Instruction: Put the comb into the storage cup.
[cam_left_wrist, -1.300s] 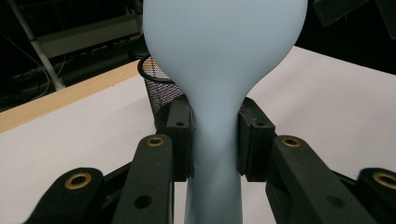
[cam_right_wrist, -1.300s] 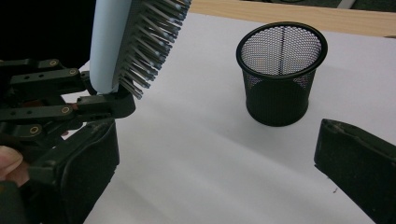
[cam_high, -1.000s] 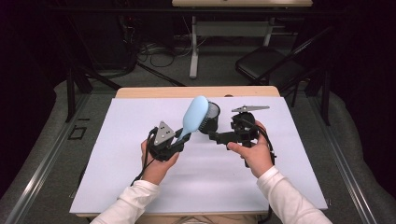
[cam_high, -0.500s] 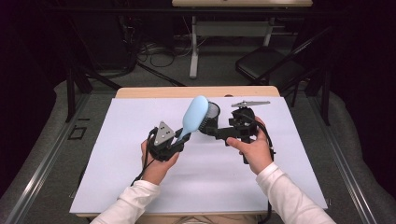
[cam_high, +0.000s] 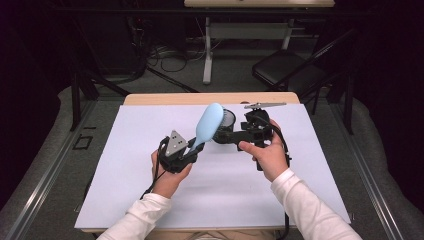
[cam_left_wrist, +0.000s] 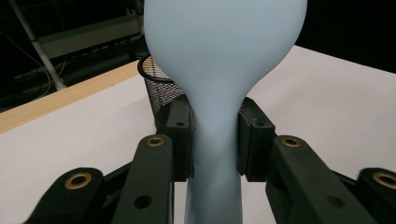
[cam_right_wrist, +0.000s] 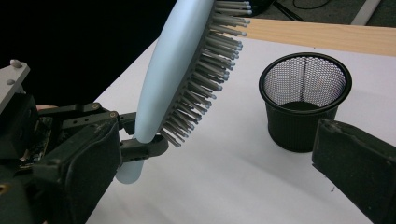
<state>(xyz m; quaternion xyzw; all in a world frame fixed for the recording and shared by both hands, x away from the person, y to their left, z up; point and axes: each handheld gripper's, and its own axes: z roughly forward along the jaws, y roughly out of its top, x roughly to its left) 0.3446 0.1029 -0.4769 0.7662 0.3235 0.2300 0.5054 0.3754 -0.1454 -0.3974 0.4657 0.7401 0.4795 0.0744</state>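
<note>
Since a second ago, only the right gripper (cam_high: 235, 135) has edged slightly; its jaws stand open near the black mesh cup (cam_right_wrist: 303, 100) on the white table (cam_high: 310, 185). Left gripper (cam_left_wrist: 215, 140) clamps the pale blue hairbrush (cam_high: 207, 125) by its handle, head raised, bristles facing the cup.

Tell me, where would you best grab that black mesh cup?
Probably at the rim of the black mesh cup, one side of the wall between the jaws, coming from above. It stands upright with its mouth open, and the body looks wide to span. The hairbrush in the left tool hangs close beside it.
</note>
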